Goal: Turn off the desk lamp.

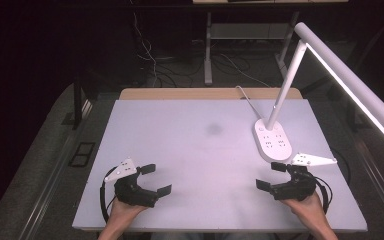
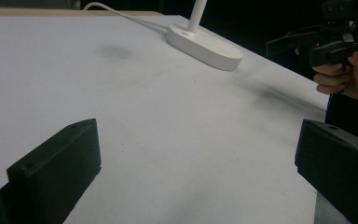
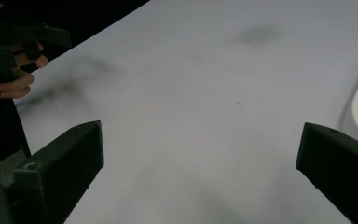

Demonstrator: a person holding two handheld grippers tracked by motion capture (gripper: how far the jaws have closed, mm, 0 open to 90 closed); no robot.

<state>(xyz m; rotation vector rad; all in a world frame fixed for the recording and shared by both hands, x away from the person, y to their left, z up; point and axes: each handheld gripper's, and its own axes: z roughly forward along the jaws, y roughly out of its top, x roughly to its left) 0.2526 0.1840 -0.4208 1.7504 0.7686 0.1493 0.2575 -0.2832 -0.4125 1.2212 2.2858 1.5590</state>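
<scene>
The room around me is dark, with cables on the floor beyond the far edge of the white table (image 1: 200,150). A white desk lamp (image 1: 272,140) stands on the table's far right part, its oval base flat on the top, its stem leaning up to a long lit bar, its cord trailing off the far edge. A faint grey smudge (image 1: 214,129) marks the middle of the top. My left hand-held gripper (image 1: 156,180) rests near the front left edge, jaws spread wide with nothing between them. My right hand-held gripper (image 1: 272,176) sits near the front right edge, just in front of the lamp base, its jaws likewise wide apart and empty. The two point inward toward each other, well apart.
</scene>
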